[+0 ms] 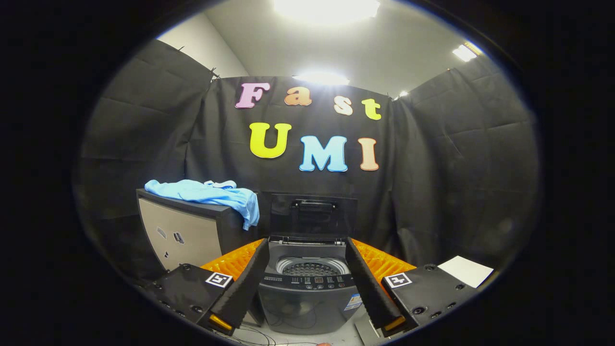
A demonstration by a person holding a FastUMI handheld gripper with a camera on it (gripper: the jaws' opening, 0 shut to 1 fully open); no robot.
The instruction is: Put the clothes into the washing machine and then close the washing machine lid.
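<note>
The gripper (307, 278) hangs spread wide and holds nothing, its two fingers framing a small top-loading washing machine (307, 293) whose lid (312, 214) stands upright – the drum lies open. A light blue garment (206, 192) drapes over a dark cabinet (185, 230) just beside the machine. Black cloth walls enclose the booth under bright ceiling lights (326, 9).

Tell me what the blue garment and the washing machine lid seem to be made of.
Blue garment: soft thin fabric, matte; it folds and drapes over the cabinet edge. Washing machine lid: probably dark glossy plastic or glass; it reflects faintly. The gripper is open.
</note>
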